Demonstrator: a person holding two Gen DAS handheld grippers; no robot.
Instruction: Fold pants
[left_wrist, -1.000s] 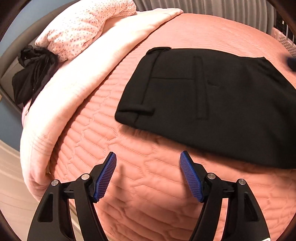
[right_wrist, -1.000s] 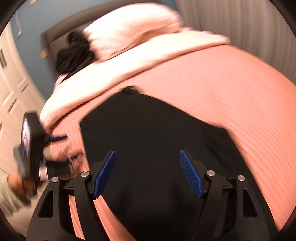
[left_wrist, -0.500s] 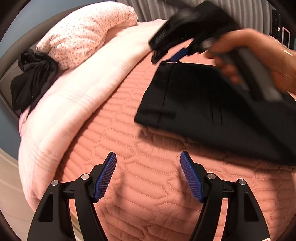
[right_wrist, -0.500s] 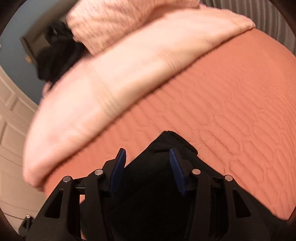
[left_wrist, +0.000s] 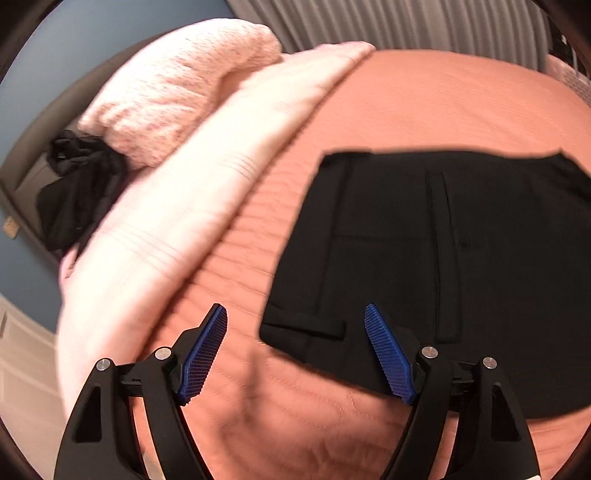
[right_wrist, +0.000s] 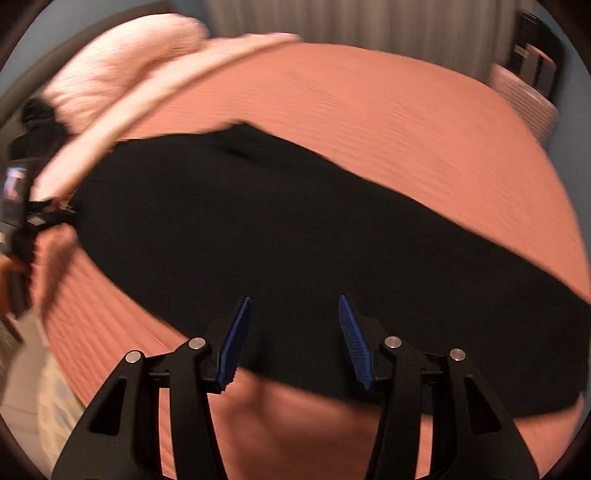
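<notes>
Black pants (left_wrist: 424, 258) lie flat and folded on the salmon quilted bedspread (left_wrist: 424, 103), waistband to the left. My left gripper (left_wrist: 295, 310) hovers over the near waistband corner (left_wrist: 303, 328). Its jaws are opening, and the corner shows between the pads, which do not press on it. In the right wrist view the pants (right_wrist: 295, 221) stretch across the bed. My right gripper (right_wrist: 294, 300) hangs above their near edge, its jaws partly apart and nothing pinched between them.
A folded pale pink blanket (left_wrist: 177, 229), a speckled pink pillow (left_wrist: 177, 96) and a heap of black cloth (left_wrist: 74, 192) lie at the bed's left end. A curtain (left_wrist: 406, 26) hangs behind. A hand (right_wrist: 7, 269) shows at the left edge. Floor (left_wrist: 22, 369) lies below the bed's edge.
The right gripper and its hand have left the pants' far waistband corner and drawn back to the near edge, jaws narrower. The left gripper has moved in over the near waistband corner.
</notes>
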